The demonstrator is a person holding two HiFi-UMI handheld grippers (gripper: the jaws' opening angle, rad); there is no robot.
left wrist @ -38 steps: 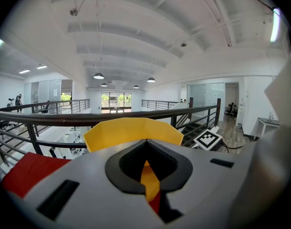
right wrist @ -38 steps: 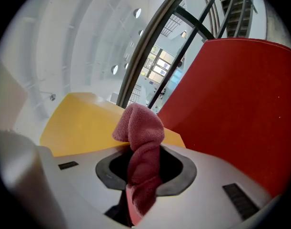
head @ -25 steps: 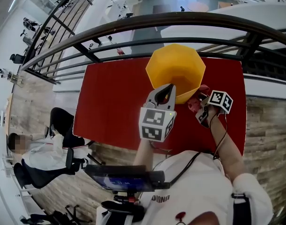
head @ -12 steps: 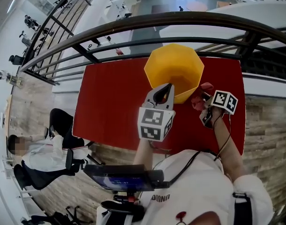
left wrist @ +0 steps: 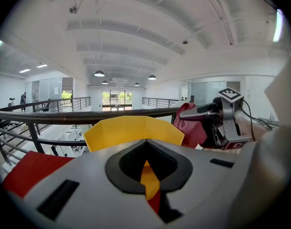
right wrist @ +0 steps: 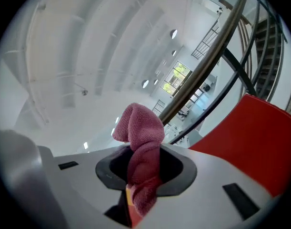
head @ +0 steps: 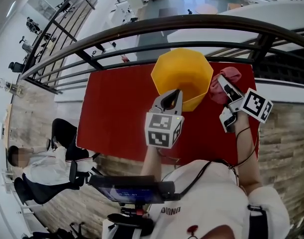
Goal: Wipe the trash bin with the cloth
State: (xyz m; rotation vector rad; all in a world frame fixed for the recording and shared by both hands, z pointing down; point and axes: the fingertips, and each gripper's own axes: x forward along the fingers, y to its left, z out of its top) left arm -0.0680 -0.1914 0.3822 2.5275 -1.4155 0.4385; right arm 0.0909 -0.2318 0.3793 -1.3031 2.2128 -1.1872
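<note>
Left gripper (head: 175, 92) sits low over the near edge of the red table (head: 117, 103), angled slightly down, forearm straight out from the body, jaws closed tight on the near rim of the yellow trash bin (head: 184, 71), which stands at the far side of the table. Right gripper (head: 220, 82) is up high just right of the bin's rim, arm stretched out and nearly level, jaws clamped on the pink cloth (head: 230, 73), which bunches out past the tips

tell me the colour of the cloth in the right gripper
Dusty pink textured cloth; clearest in the right gripper view.
</note>
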